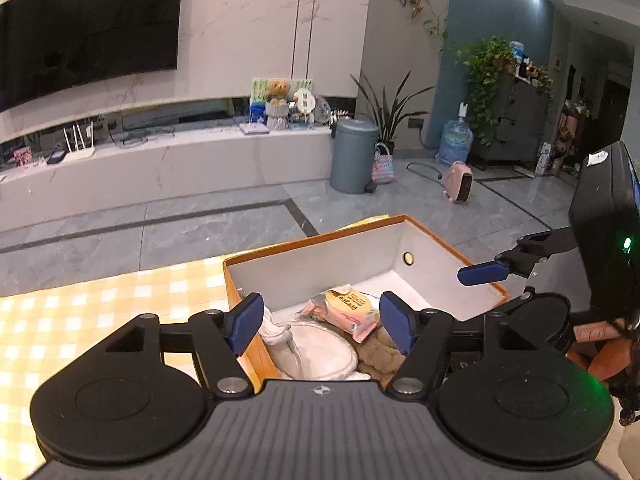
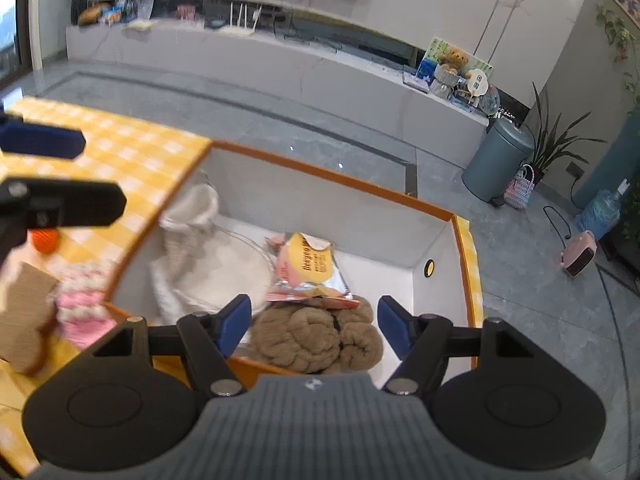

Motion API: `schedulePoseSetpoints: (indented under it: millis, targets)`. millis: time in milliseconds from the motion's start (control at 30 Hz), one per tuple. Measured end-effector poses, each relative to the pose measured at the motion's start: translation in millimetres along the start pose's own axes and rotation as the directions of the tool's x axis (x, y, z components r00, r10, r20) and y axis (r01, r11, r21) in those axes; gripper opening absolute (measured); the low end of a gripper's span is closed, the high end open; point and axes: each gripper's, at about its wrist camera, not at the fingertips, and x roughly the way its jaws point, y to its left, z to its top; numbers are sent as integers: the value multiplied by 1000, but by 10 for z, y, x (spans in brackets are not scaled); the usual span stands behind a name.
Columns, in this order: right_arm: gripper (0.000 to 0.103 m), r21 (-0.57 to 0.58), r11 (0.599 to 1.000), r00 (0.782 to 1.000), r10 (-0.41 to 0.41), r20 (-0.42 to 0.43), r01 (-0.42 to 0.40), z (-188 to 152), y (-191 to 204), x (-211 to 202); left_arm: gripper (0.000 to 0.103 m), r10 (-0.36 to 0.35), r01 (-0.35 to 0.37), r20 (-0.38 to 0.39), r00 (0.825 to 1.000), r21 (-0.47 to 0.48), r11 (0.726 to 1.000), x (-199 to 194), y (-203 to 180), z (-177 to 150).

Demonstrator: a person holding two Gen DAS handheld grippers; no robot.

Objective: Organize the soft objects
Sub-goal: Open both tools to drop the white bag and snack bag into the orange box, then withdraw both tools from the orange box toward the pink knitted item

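Both tools, left tool [image 1: 320, 322] and right tool [image 2: 315, 325], hover empty with jaws spread.
Below, the box [image 2: 332, 178] holds a brown plush [image 2: 316, 338], white bag [image 2: 224, 266], and snack packet [image 2: 308, 270].

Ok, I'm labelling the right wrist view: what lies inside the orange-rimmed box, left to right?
Cream knitted fabric bundle → shiny yellow-and-pink snack packet → round brass-coloured eyelet in the box's right wall. The brown fuzzy rolled fabric overlaps, so I left it out.

Yellow-checked table [image 2: 132, 160]: orange-rimmed box [image 2: 320, 176], pink knit item [image 2: 84, 312] beside it.
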Motion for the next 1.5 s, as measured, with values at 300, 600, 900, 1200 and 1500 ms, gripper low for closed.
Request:
schedulePoseSetpoints:
  millis: [300, 600, 900, 1200, 1500]
  targets:
    - [71, 159, 984, 988, 50, 148, -74, -352, 317, -740, 79, -8, 3, 100, 995, 49, 999, -671, -24, -332]
    - [79, 285, 955, 961, 3, 278, -85, -972, 1012, -1119, 79, 92, -103, 143, 986, 69, 992, -1107, 16, -845]
    - [83, 316, 946, 940, -34, 341, -80, -1423, 1587, -1284, 79, 153, -153, 91, 984, -7, 988, -1320, 262, -1347]
    - [83, 281, 953, 954, 28, 297, -115, -1517, 1917, -1129, 79, 195, -195, -9, 981, -46, 980, -1438, 603, -1734]
    - [83, 240, 958, 969, 100, 227, -155, -1493, 2199, -862, 79, 217, -228, -102, 971, -111, 967, -1427, 964, -1936]
